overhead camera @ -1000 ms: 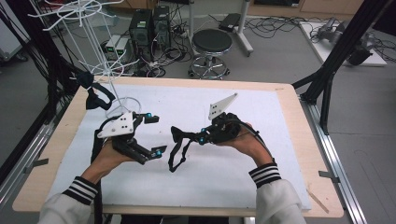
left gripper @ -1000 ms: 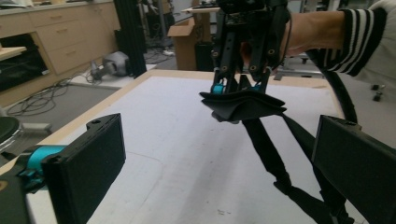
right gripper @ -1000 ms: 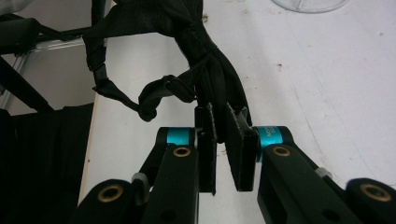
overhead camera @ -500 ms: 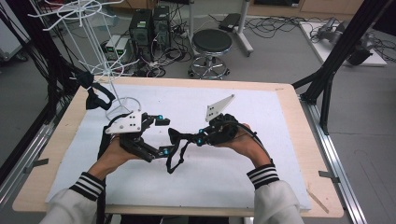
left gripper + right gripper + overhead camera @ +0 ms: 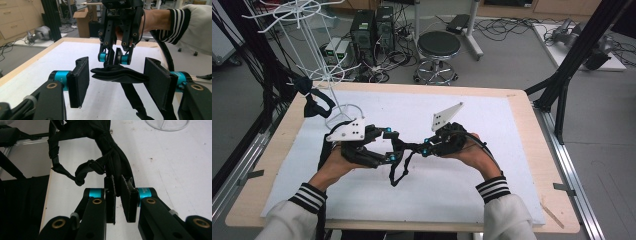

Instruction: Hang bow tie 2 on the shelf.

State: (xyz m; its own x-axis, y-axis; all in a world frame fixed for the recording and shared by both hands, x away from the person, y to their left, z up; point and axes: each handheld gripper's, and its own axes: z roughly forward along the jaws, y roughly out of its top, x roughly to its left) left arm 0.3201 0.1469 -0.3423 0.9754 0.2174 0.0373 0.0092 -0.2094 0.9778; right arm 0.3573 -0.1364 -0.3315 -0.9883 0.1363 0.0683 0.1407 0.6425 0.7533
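Note:
A black fabric strap (image 5: 399, 169) hangs over the white mat between my two grippers. My right gripper (image 5: 424, 149) is shut on it; in the right gripper view the jaws pinch the strap (image 5: 117, 167), which runs away from my right gripper (image 5: 118, 195) in a tangled bundle. My left gripper (image 5: 390, 145) faces it, open. In the left gripper view its wide-apart pads (image 5: 79, 81) flank a folded loop of the strap (image 5: 117, 74), touching neither side. The right gripper (image 5: 115, 56) holds that loop from just behind.
A white wire rack (image 5: 304, 27) stands at the table's back left, its base ring (image 5: 346, 111) on the mat. Another black fabric piece (image 5: 314, 100) hangs from it. The white mat (image 5: 492, 130) covers most of the wooden table. A stool (image 5: 438, 47) stands on the floor beyond.
My left gripper has moved right toward the right gripper, so the strap's loop now lies between its open jaws. The right gripper has hardly moved.

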